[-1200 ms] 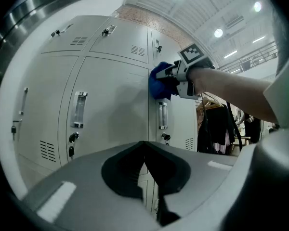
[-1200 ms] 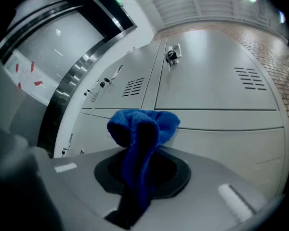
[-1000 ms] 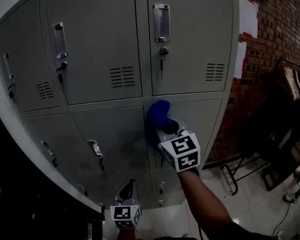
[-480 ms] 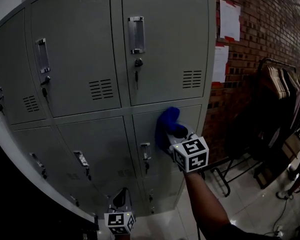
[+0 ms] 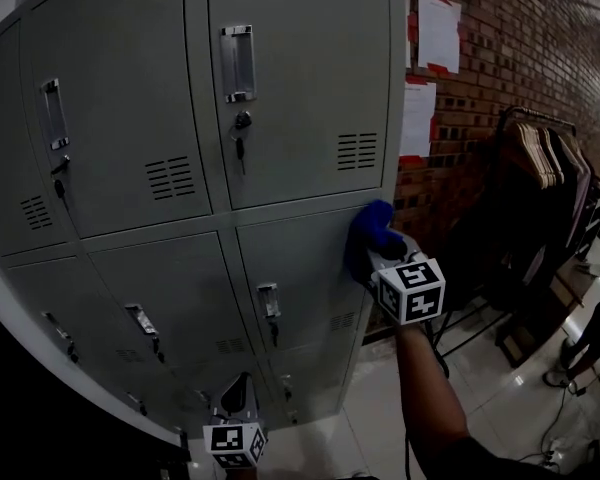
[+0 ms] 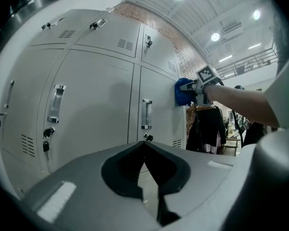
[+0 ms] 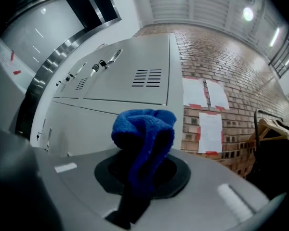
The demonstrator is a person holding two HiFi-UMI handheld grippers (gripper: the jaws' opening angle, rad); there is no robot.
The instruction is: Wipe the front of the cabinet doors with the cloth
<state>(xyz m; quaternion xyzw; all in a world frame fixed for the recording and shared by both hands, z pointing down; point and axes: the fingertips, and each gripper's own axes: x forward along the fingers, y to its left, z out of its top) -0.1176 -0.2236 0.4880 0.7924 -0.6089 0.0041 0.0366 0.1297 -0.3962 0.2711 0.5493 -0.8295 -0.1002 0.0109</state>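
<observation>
Blue cloth (image 5: 368,238) sits clamped in the jaws of the right gripper (image 5: 380,260), pressed against the grey lower cabinet door (image 5: 300,263) near its right edge. Lower down, the left gripper (image 5: 238,396) hangs with jaws closed on nothing.

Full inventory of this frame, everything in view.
locker cabinet: one, grey, fills the left and centre; three columns of doors with handles, keys and vents
cloth: one, blue, at the right edge of a lower right door
brick wall: one, red-brown, right of the cabinet
papers: three, white, taped to the bricks
clothes rack: one, dark garments on hangers, far right
floor: pale tiles, bottom right
right gripper: fingers shut on the cloth
left gripper: low, fingers shut, empty
forearm: one, behind the right gripper
</observation>
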